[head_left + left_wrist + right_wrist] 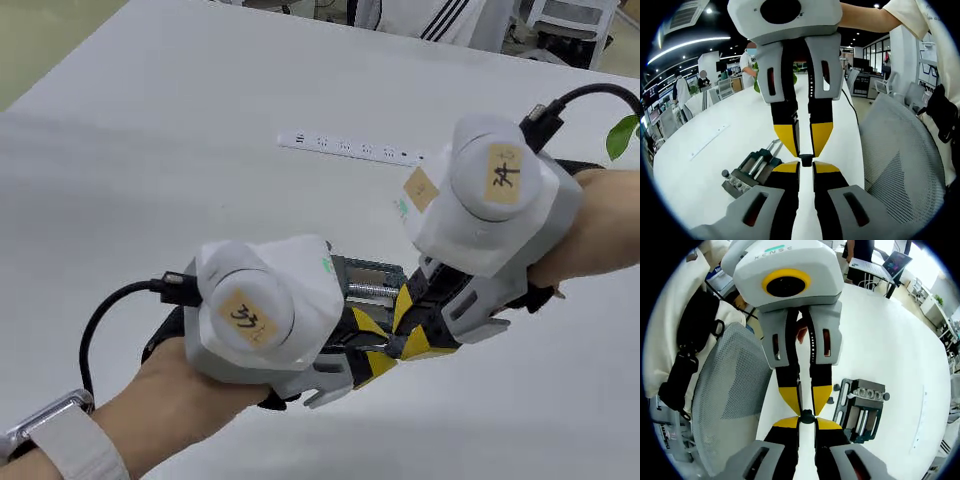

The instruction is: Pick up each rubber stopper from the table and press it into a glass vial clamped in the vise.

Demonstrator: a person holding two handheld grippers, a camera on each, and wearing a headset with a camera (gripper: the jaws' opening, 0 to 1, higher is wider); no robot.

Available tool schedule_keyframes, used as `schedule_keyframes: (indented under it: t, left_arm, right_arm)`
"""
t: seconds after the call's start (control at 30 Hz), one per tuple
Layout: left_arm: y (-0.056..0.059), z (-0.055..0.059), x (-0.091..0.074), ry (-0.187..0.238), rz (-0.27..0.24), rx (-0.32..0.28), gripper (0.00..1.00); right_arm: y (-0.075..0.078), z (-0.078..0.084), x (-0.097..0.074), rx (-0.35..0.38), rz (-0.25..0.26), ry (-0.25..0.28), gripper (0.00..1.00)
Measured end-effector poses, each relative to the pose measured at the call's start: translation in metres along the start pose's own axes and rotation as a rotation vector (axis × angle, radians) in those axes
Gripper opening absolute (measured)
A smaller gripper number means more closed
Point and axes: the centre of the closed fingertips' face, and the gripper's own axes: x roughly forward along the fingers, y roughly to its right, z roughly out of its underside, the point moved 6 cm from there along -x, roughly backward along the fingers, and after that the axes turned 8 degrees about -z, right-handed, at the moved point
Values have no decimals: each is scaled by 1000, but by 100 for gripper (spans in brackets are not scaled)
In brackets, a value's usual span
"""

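Note:
My two grippers meet tip to tip above the white table. A small black rubber stopper sits just where the yellow tips touch. The left gripper and the right gripper each have their jaws closed to a narrow slit around it. Which one bears it I cannot tell. Just beyond the tips, the metal vise stands on the table, with a row of glass vials clamped in it.
A white power strip lies farther back on the table. A grey mesh chair stands at the table's near edge. People and desks are in the background, and a green leaf shows at the right edge.

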Motion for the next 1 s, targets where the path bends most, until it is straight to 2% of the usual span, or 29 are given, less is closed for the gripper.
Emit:
schedule_keyframes:
  t: [0.43, 0.6, 0.77, 0.87, 0.93, 1.0]
  left_arm:
    - [2, 2, 1, -12, 15, 11, 4]
    - [2, 3, 0, 7, 18, -32, 3]
    - [1, 2, -3, 21, -3, -28, 3]
    - [-2, 2, -5, 24, -16, -27, 3]
    - [-3, 1, -7, 29, -25, -24, 3]
    - [-4, 0, -8, 39, -35, -24, 3]
  right_arm:
    - [-1, -2, 1, -16, -8, -23, 6]
    - [-3, -1, 0, -9, -19, -8, 6]
    - [-2, -1, -2, -18, -10, 34, 7]
    - [1, 1, -8, -8, 11, 82, 17]
    - [0, 1, -11, 7, 15, 103, 15]
    - [-2, 0, -14, 30, 24, 156, 15]
